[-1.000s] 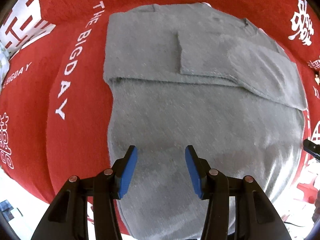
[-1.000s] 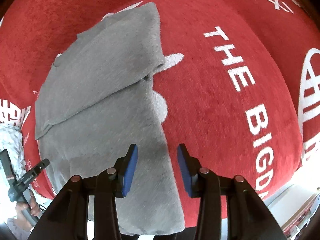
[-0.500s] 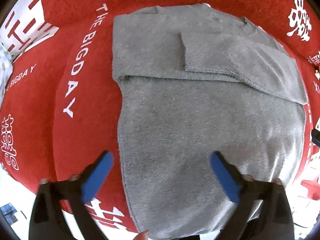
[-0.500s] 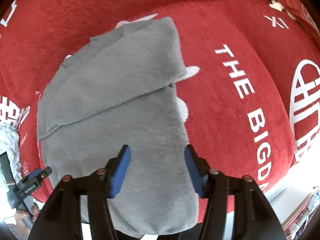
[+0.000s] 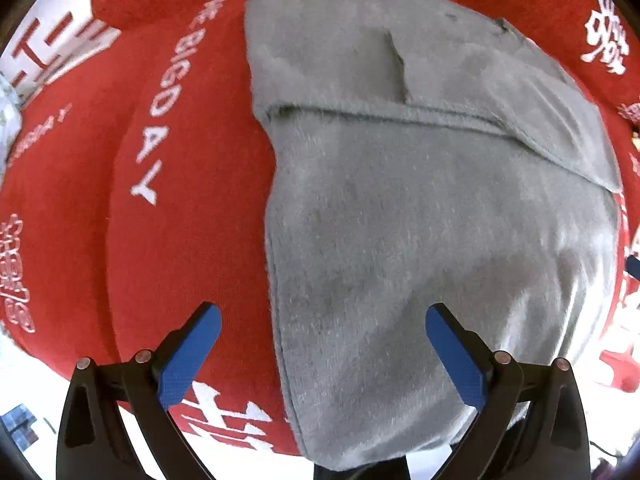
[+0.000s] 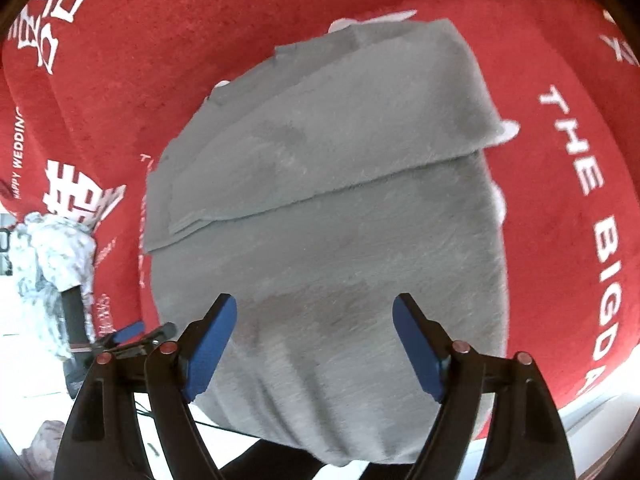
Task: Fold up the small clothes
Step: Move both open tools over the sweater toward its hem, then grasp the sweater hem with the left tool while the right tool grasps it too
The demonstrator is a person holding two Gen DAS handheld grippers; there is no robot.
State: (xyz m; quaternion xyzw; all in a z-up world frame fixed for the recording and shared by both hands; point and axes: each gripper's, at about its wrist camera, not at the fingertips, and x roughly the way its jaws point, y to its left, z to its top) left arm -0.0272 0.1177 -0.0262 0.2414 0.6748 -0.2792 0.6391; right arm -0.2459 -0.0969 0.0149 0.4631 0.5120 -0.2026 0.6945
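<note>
Garment point(image 5: 420, 220) under left gripper point(image 5: 320, 356), unheld; right gripper point(image 6: 314, 344) jaws opening above

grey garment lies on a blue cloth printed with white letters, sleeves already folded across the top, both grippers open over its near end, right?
Not quite: the cloth under the grey garment is red, not blue, as both wrist views show. The rest holds: sleeves folded across the top, left gripper open, right gripper opening, nothing between the jaws.
</note>
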